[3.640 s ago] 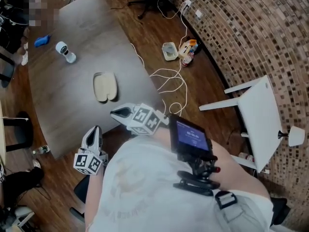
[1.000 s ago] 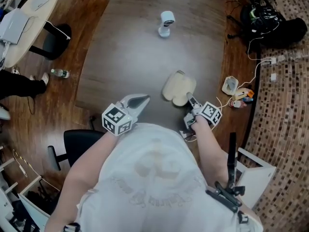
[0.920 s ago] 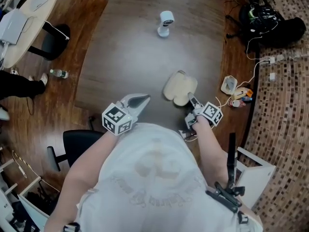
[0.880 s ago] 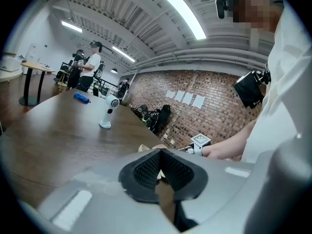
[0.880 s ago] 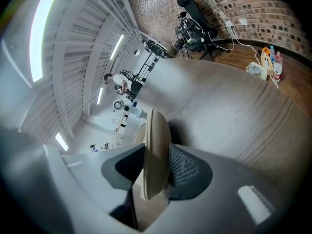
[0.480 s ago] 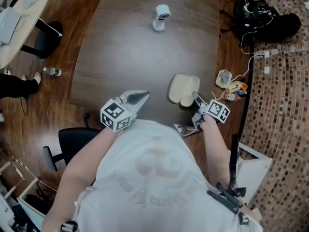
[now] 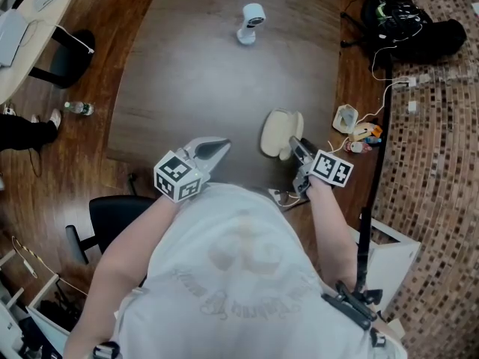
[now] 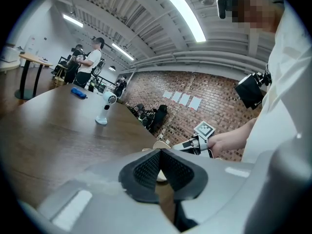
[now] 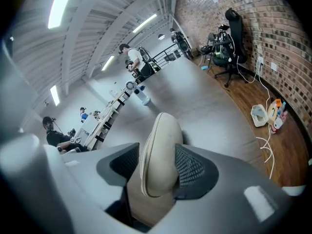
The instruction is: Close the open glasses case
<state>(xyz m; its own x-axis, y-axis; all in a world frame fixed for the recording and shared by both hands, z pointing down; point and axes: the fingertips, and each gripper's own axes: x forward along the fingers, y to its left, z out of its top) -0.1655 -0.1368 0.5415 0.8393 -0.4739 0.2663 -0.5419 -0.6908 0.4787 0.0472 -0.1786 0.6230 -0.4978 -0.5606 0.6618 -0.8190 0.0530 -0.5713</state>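
Note:
The cream glasses case (image 7: 278,132) lies near the front right edge of the dark table (image 7: 209,81). One half stands tipped up on edge over the other. My right gripper (image 7: 294,145) reaches in from the right. In the right gripper view the raised half (image 9: 163,128) stands between its jaws, which are opening: the right pad (image 9: 192,167) rests against the shell and the left pad stands off it with a gap. My left gripper (image 7: 223,145) hovers left of the case, shut and holding nothing. In the left gripper view, the case (image 8: 159,144) and the right gripper (image 8: 184,143) show beyond its pads.
A small white device (image 7: 251,22) stands at the far side of the table. Right of the table, cables and a white charger box (image 7: 346,118) lie on the wood floor beside a black bag (image 7: 419,32). A black chair (image 7: 112,217) sits at the near left edge.
The case's right half has swung up from flat, so the case looks narrower from above. My right gripper rose, rolled and spread its jaws. The left gripper stayed put.

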